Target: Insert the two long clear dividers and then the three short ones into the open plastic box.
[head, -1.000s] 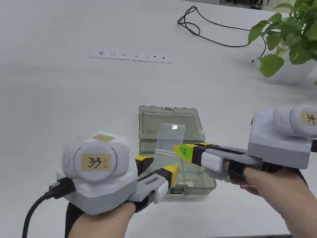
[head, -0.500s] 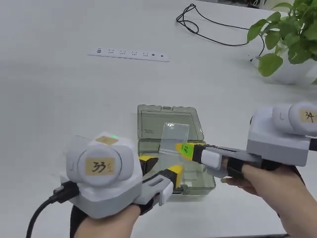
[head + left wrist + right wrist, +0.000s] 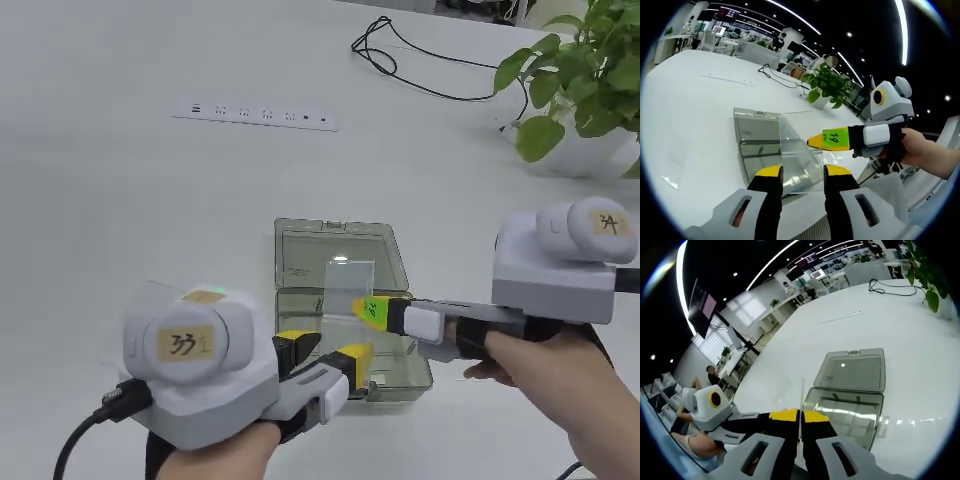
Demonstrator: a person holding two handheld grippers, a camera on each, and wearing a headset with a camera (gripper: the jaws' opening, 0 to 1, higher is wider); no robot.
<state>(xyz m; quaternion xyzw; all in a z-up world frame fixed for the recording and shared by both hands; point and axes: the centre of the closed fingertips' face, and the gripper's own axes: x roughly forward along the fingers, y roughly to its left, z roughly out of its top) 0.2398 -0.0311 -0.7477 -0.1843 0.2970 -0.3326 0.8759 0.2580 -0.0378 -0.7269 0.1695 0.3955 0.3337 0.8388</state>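
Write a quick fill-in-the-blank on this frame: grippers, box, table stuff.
The right gripper is shut on a clear ____ at the box.
The left gripper is ____.
A potted ____ stands on the table, far right.
Missing: divider; open; plant.
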